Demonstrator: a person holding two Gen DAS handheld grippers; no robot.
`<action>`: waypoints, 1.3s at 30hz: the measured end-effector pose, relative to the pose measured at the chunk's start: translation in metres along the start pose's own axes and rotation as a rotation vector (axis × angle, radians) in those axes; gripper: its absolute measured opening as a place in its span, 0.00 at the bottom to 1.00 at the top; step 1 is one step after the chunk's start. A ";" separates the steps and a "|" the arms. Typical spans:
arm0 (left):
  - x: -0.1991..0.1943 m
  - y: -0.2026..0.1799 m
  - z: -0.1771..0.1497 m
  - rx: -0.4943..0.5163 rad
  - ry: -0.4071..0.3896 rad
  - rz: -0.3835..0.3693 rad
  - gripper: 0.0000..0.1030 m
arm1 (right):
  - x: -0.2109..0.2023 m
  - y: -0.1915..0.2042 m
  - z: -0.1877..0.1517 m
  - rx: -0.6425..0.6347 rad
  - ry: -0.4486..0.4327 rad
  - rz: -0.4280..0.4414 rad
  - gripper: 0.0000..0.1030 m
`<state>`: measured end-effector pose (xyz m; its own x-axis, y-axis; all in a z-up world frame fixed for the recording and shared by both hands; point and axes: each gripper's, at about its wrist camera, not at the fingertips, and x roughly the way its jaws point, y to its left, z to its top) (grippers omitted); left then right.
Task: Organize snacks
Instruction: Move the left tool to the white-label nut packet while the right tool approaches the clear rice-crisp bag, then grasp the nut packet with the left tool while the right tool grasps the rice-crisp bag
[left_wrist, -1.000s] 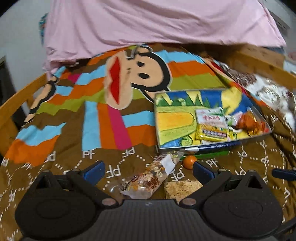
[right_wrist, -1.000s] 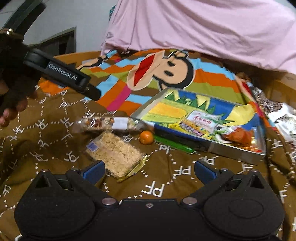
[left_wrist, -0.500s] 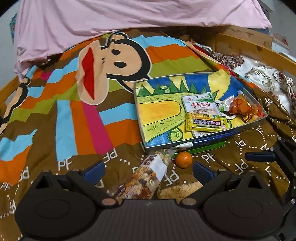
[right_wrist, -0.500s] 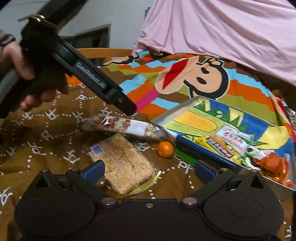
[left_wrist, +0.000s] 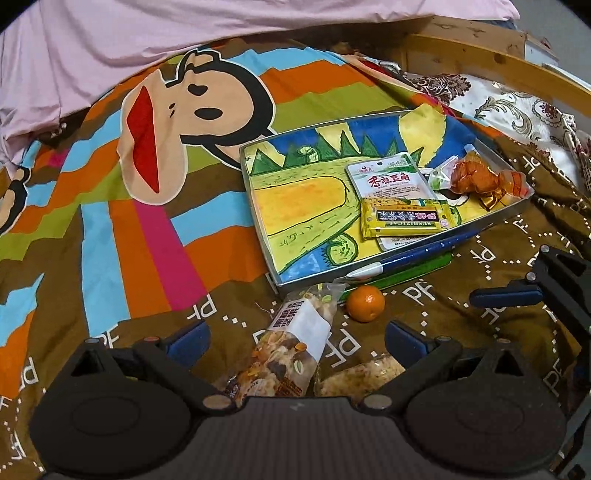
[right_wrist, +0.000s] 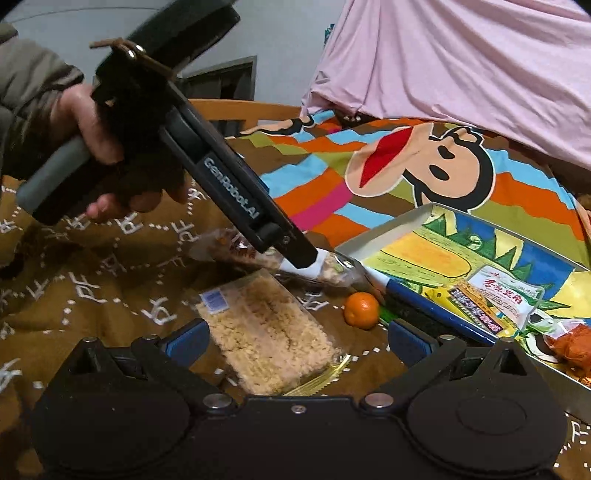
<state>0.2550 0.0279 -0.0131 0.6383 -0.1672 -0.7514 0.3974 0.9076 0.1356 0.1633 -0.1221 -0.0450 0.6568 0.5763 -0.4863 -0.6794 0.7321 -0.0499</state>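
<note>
Hovering with fingers spread wide, left hand-held gripper (left_wrist: 297, 338) straddling the near end of the nut bar packet (left_wrist: 291, 347), nothing clamped yet. Lying on the bed's brown blanket (left_wrist: 110, 288) just outside the near corner of the tray (left_wrist: 258, 229), far tip nearly touching its rim. Sitting beside that same corner, a small mandarin (left_wrist: 365, 303); resting a little nearer than the mandarin, a clear pack of crumbly rice cake (right_wrist: 266, 332). Waiting above that pack, right hand-held gripper (right_wrist: 295, 338), likewise open and empty. Already sitting inside the tray, toward its far right side: a white pouch (left_wrist: 389, 181), a yellow packet (left_wrist: 406, 218) and an orange-wrapped snack (left_wrist: 476, 177). Judging by the pose, picking up the nut bar for the tray. Next calling for lowering a little, closing across the packet's width, then lifting over the rim without crushing the contents.
</note>
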 end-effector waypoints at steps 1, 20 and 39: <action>0.001 0.001 -0.001 -0.005 0.001 -0.005 1.00 | 0.002 -0.001 0.000 0.000 0.001 0.002 0.99; 0.042 0.029 0.003 -0.020 0.130 -0.156 1.00 | 0.053 -0.013 -0.001 0.050 0.069 0.178 0.99; 0.049 0.036 -0.004 -0.178 0.235 -0.100 0.59 | 0.041 -0.003 -0.005 0.076 0.099 0.162 0.88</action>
<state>0.2982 0.0540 -0.0478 0.4238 -0.1845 -0.8867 0.3154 0.9478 -0.0465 0.1907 -0.1026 -0.0688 0.5030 0.6527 -0.5665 -0.7442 0.6604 0.1002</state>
